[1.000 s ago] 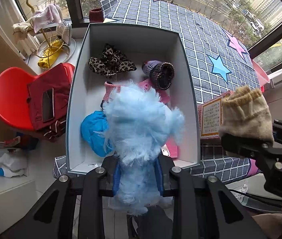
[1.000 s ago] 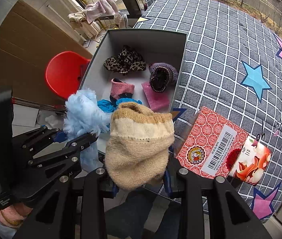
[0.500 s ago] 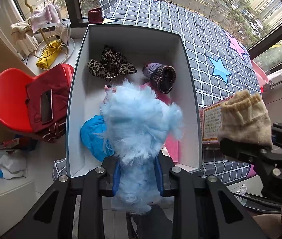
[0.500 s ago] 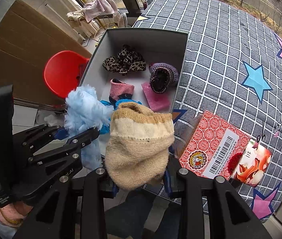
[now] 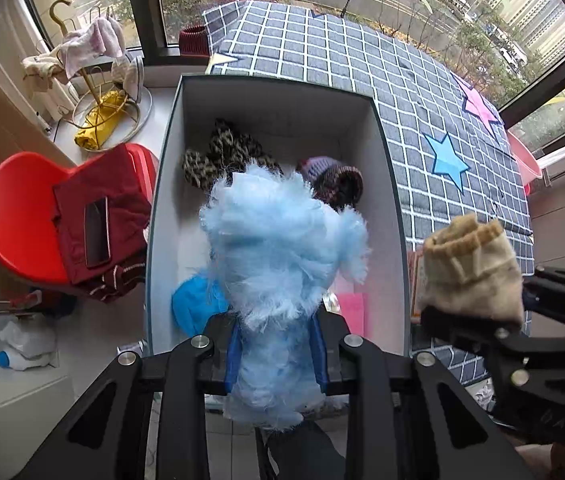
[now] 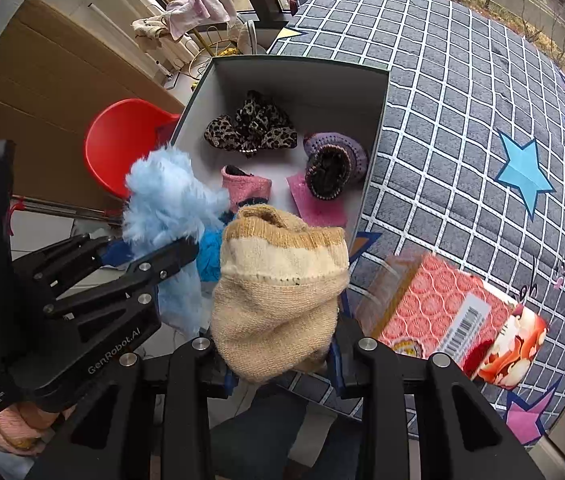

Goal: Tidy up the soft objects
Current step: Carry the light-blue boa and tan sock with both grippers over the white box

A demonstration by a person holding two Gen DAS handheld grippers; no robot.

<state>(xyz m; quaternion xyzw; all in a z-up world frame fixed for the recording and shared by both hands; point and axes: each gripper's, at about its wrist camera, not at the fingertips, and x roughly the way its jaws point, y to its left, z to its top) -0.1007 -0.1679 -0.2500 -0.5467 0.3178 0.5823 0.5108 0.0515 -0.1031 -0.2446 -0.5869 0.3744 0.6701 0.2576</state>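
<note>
The left gripper [image 5: 276,354] is clamped on a fluffy light-blue sock [image 5: 278,240], held above the near end of the open white box [image 5: 162,184]. Beside it, the right gripper [image 6: 282,364] is closed around a beige knitted sock [image 6: 278,280], just off the box's near right corner. Inside the box lie a leopard-print scrunchie [image 6: 250,128], a purple knitted bootie [image 6: 332,158], a pink sock [image 6: 246,188], a pink cloth [image 6: 318,208] and a bright blue item [image 5: 194,308]. The box sits on a grey checked blanket [image 6: 462,92] with stars; a red patterned carton [image 6: 450,312] lies to its right
</note>
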